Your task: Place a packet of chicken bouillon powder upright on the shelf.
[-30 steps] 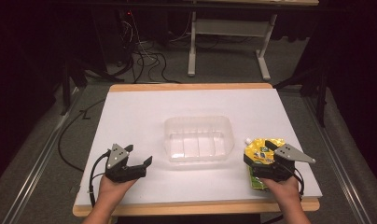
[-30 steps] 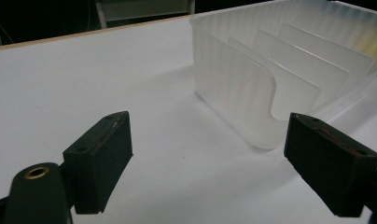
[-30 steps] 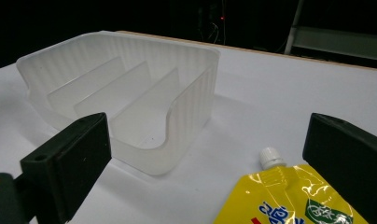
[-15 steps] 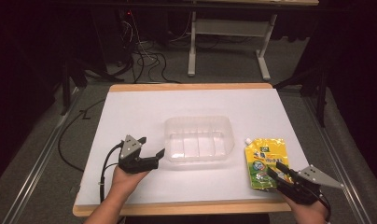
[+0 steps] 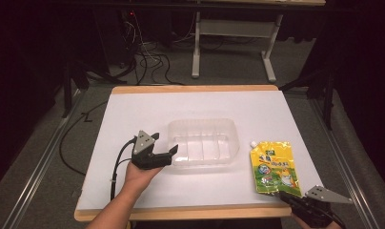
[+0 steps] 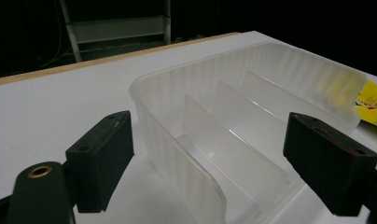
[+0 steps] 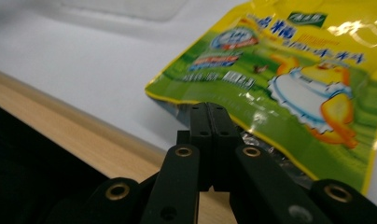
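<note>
The left gripper [image 5: 173,151], jaws spread, straddles the clear plastic divided container's [image 5: 203,143] left wall; the right gripper [image 7: 208,116], pressed together, has just closed, empty, by the yellow-green printed pouch [image 5: 274,167].

One clear plastic container [image 5: 203,143], one yellow pouch [image 5: 275,167], two grippers, left [image 5: 167,153] and right [image 5: 285,194], one table [image 5: 133,105]

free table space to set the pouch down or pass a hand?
Bare: the far strip between the tray and the table back edge, and the left side beyond the left gripper. Crowded: the near right corner, where pouch and right gripper meet.
</note>
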Action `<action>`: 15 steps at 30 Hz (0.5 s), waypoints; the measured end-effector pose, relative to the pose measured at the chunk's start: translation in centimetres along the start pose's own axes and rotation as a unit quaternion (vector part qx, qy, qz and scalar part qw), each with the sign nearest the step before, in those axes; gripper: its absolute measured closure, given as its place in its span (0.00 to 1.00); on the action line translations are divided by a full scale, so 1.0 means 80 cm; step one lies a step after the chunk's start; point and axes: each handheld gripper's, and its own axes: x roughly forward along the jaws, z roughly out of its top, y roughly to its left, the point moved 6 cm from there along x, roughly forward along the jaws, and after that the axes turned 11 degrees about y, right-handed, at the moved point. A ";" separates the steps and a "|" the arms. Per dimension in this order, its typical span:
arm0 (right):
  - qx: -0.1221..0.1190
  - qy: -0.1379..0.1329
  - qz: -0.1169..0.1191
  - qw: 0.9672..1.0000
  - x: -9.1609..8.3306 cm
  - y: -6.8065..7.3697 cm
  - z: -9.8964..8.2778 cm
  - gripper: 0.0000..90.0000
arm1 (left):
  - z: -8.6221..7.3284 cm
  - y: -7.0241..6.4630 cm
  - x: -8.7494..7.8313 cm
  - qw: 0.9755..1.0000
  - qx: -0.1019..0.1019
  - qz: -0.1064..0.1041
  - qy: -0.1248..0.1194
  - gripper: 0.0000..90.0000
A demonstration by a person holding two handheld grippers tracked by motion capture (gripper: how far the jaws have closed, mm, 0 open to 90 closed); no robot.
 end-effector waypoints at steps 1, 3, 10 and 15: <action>0.001 0.010 0.004 1.000 0.003 0.001 -0.002 1.00 | 0.000 0.000 0.000 1.000 0.001 0.001 0.000 0.18; -0.003 0.020 0.003 1.000 0.009 -0.001 -0.003 1.00 | 0.000 0.002 -0.002 1.000 0.002 0.003 0.000 0.18; 0.004 0.017 0.000 1.000 0.019 -0.007 0.005 1.00 | -0.007 0.009 -0.013 1.000 0.006 0.019 0.000 0.18; 0.000 0.012 0.000 1.000 0.032 -0.013 0.023 1.00 | -0.015 0.019 -0.026 1.000 -0.005 0.029 -0.001 0.18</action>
